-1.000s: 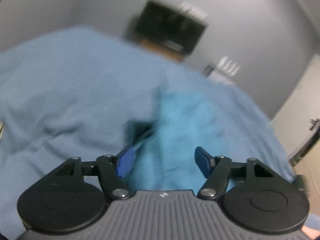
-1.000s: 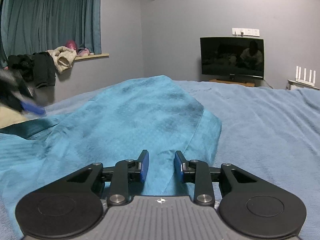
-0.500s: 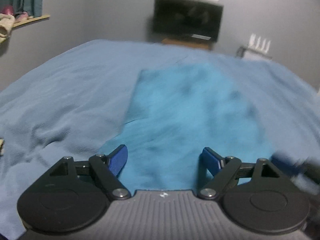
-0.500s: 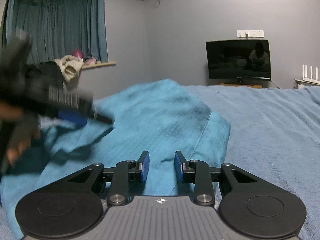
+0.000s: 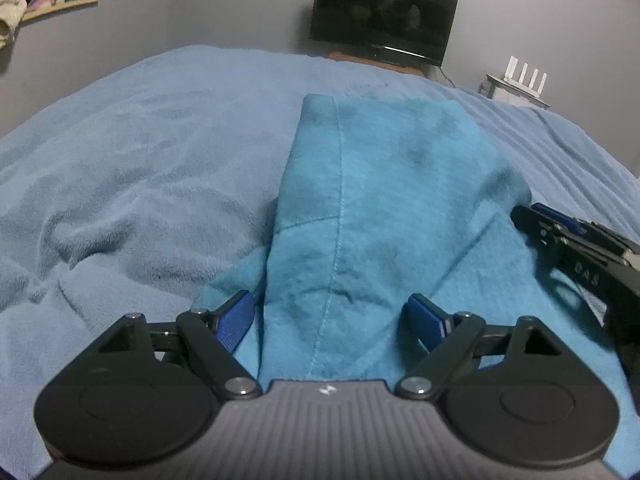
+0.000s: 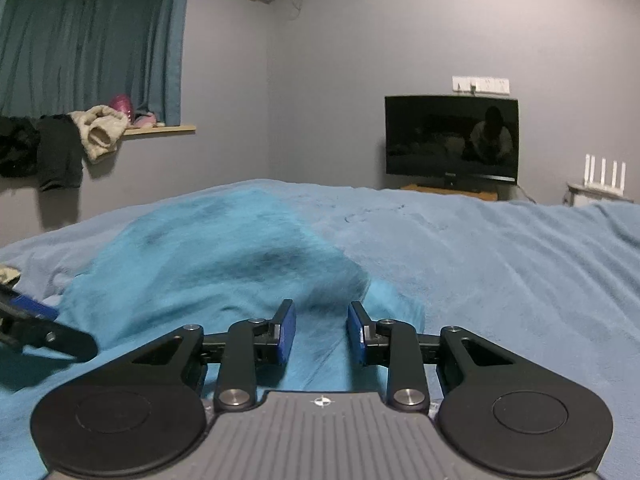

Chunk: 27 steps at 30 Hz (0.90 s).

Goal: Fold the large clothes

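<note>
A teal fleece garment (image 5: 384, 208) lies folded lengthwise on the blue bed cover (image 5: 132, 184), with a seam running down it. My left gripper (image 5: 334, 320) is open wide just above the garment's near end, holding nothing. My right gripper (image 6: 321, 330) is open with a narrower gap, low over the garment's (image 6: 208, 268) right edge, holding nothing. The right gripper also shows at the right edge of the left wrist view (image 5: 576, 240). The left gripper shows at the left edge of the right wrist view (image 6: 28, 320).
A dark TV (image 6: 451, 140) stands against the far wall with a white router (image 6: 604, 184) to its right. Clothes (image 6: 60, 144) hang off a window ledge at the left under blue curtains (image 6: 92, 44). The bed cover (image 6: 500, 260) spreads wide on both sides.
The left gripper swung from the bed's left side to the garment's near end, and a layer of the garment now lies folded over. The right gripper moved slightly.
</note>
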Available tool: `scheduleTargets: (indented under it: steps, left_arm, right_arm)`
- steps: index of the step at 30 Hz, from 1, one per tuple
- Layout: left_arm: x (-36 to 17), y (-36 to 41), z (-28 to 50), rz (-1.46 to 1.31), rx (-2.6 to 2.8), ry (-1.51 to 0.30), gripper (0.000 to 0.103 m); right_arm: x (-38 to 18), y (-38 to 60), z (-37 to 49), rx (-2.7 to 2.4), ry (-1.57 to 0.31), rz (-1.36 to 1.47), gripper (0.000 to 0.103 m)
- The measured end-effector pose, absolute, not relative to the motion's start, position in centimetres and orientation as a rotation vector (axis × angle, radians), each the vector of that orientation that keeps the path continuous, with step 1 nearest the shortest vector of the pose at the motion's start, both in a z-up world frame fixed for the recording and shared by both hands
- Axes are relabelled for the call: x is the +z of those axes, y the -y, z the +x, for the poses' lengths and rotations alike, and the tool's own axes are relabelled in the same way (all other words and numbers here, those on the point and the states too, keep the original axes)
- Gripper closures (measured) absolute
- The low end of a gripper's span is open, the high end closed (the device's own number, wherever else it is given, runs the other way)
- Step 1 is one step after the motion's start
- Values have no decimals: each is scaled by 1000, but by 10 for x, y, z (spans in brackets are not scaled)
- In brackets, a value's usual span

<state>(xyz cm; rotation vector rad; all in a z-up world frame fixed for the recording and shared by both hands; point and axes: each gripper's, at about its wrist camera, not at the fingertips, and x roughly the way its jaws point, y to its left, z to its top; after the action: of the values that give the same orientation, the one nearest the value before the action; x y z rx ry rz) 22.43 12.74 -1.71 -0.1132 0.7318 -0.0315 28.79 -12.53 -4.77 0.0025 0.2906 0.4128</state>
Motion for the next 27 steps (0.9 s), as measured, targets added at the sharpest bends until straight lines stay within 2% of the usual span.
scheduleTargets:
  steps: [3, 8, 9, 10, 12, 15, 17, 22, 27]
  left_arm:
    - [-20, -121, 230, -65, -3, -695, 13]
    - [-23, -127, 232, -83, -5, -677, 12]
    - [-24, -128, 232, -88, -6, -677, 12]
    - [-24, -129, 231, -91, -8, -678, 12]
    - [-23, -130, 232, -97, -9, -679, 12]
    - [-22, -130, 231, -97, -9, -680, 12]
    - [-22, -132, 231, -101, -11, -681, 12]
    - [-22, -134, 231, -119, -15, -683, 12]
    - [-26, -131, 230, -113, -11, -669, 12]
  right_arm:
    - [-54, 127, 310, 387, -305, 53, 71]
    - [-56, 148, 337, 401, -354, 228, 74]
    - [-54, 159, 342, 411, -381, 292, 67]
    - [-52, 171, 346, 419, -410, 360, 45]
    - [-54, 193, 359, 453, -503, 494, 22]
    - [-77, 215, 385, 596, -696, 716, 21]
    - [-93, 218, 392, 642, -754, 804, 17]
    - [-133, 215, 411, 707, -824, 984, 14]
    - [-147, 187, 431, 723, -808, 986, 8]
